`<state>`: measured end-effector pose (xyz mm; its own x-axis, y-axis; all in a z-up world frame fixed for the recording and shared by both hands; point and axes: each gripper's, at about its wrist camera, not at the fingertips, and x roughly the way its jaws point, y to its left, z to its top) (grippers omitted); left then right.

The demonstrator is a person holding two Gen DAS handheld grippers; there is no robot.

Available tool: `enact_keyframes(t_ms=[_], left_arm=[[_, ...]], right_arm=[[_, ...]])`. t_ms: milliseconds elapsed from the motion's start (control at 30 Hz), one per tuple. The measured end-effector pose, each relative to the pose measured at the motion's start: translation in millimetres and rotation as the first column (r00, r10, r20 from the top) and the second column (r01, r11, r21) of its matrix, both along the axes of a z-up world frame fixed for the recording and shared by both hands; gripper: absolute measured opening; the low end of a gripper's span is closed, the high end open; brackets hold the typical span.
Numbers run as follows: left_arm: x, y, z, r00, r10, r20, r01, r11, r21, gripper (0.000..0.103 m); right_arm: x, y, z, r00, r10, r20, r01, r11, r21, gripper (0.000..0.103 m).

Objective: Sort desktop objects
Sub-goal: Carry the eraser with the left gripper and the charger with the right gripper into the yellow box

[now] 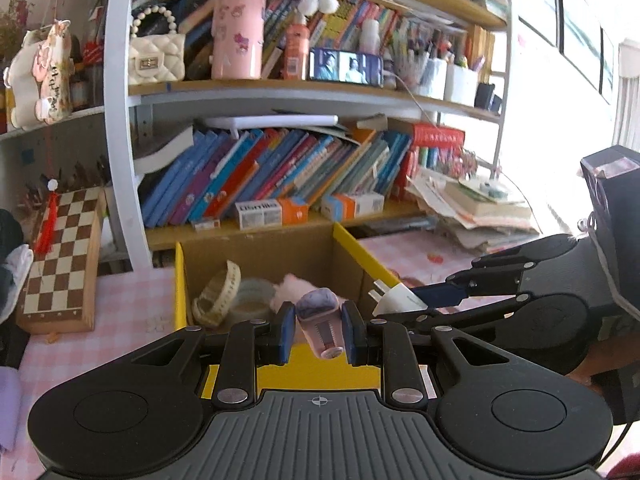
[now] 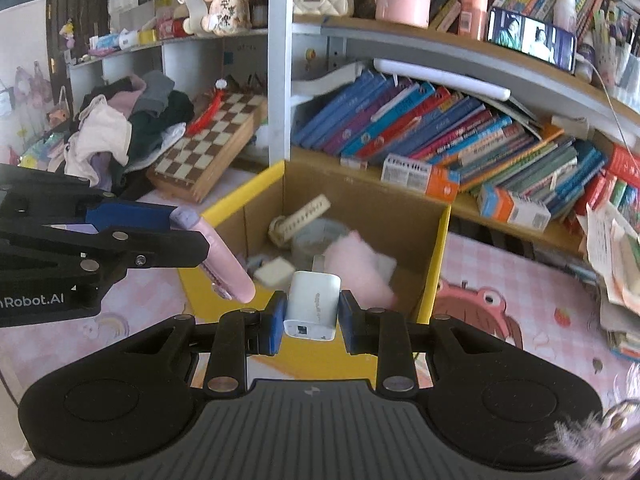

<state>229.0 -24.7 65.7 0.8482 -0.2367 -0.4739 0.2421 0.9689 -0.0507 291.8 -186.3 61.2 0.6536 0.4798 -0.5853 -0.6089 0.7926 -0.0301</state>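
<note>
My left gripper [image 1: 318, 331] is shut on a small pink-and-lilac comb-like case [image 1: 320, 322], held over the front edge of the open cardboard box [image 1: 256, 254] with yellow flaps. The same case [image 2: 228, 264] shows from the side in the right wrist view, sticking out of the left gripper [image 2: 188, 224]. My right gripper [image 2: 312, 314] is shut on a white charger plug [image 2: 312, 306], also above the box's near edge; its prongs point into the box [image 2: 360, 204]. In the left wrist view the plug [image 1: 394, 296] pokes from the right gripper [image 1: 404, 300] at the box's right flap.
Inside the box lie a cream strap [image 1: 218, 298], a clear round tub [image 2: 316, 236], a pink fluffy item [image 2: 360, 266] and a small pale block [image 2: 274, 272]. A chessboard case [image 1: 64, 260] stands left; bookshelves [image 1: 280, 176] behind; a paper stack [image 1: 480, 212] right; clothes pile [image 2: 128, 128].
</note>
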Motion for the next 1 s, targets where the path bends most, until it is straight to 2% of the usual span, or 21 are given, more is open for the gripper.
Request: enact_keyframes(t_ms=[267,633,800,1000], left_arm=[[27.4,2.2,-1.9,1.000,0.026,0.005,-0.026,0.999,0.021,0.023],[94.1,10.8,-19.1,0.996,0.076,-0.051,-0.072,0.995,0.073,0.023],[126.3,11.4,-26.2,0.992,0.097,-0.075,-0.090,0.992,0.091,0.023],[161.8,9.8,-37.7,0.985,0.119,-0.123,-0.108,0.990,0.095,0.023]], right_arm=[[35.9,11.6,3.5,0.999,0.028,0.027,-0.028,0.999,-0.022,0.026],[122.8,34.7,-22.6,1.000,0.018,0.009,-0.017,0.992,-0.127,0.026],[153.5,45.4,-39.4,0.999,0.036,-0.023,-0.040,0.983,-0.177,0.026],[186.5,56.8,-61.0,0.991,0.081,-0.108,-0.105,0.966,-0.235,0.026]])
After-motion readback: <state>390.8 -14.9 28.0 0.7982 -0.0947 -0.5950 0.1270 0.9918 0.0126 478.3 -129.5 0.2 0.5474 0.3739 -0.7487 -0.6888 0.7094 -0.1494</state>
